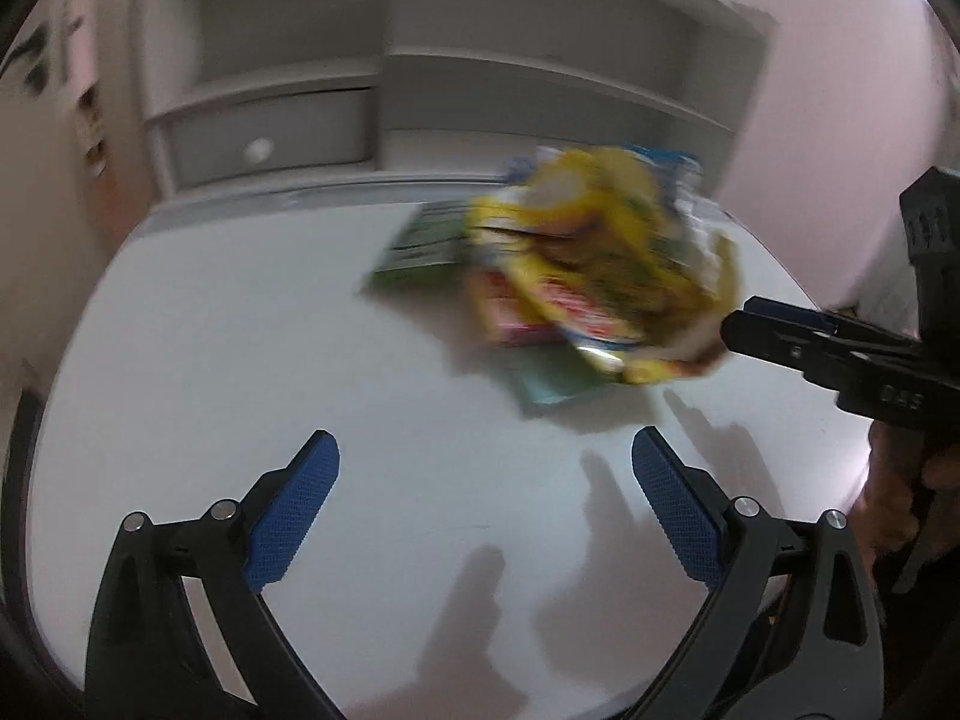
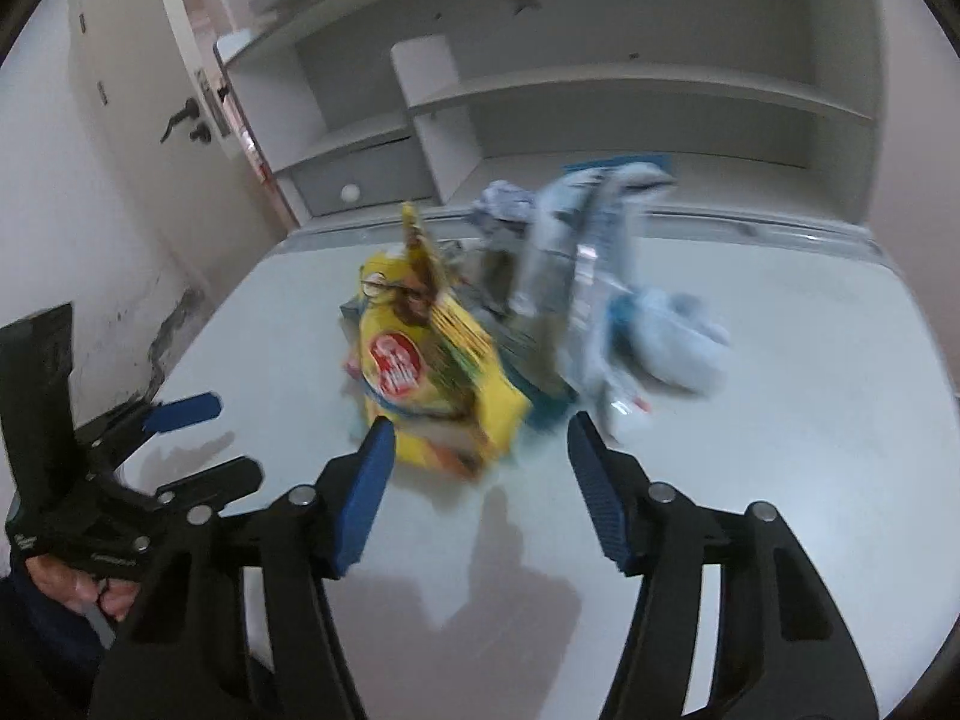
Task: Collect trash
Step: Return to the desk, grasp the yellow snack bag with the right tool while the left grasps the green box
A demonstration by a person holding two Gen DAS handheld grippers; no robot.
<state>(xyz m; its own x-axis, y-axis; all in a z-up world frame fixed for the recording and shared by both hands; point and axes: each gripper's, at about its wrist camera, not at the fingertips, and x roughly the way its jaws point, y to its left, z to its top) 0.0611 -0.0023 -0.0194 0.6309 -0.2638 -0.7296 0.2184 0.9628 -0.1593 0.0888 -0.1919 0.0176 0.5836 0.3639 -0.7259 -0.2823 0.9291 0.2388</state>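
A blurred pile of wrappers lies on the white table [image 1: 240, 360]. A crumpled yellow snack bag [image 1: 600, 252] is on top, with a green packet [image 1: 420, 240] behind it on the left. In the right wrist view the yellow bag [image 2: 432, 372] sits beside silver-blue wrappers [image 2: 576, 264] and a pale blue crumpled wrapper [image 2: 678, 336]. My left gripper [image 1: 486, 468] is open and empty, short of the pile. My right gripper [image 2: 480, 450] is open, its tips at the near edge of the yellow bag. It also shows in the left wrist view [image 1: 756, 324], touching the pile's right side.
A white shelf unit [image 1: 420, 90] with a drawer [image 1: 270, 132] stands behind the table. A wall and a door with a dark handle [image 2: 180, 120] are on the left. A pink wall [image 1: 840, 120] is on the right.
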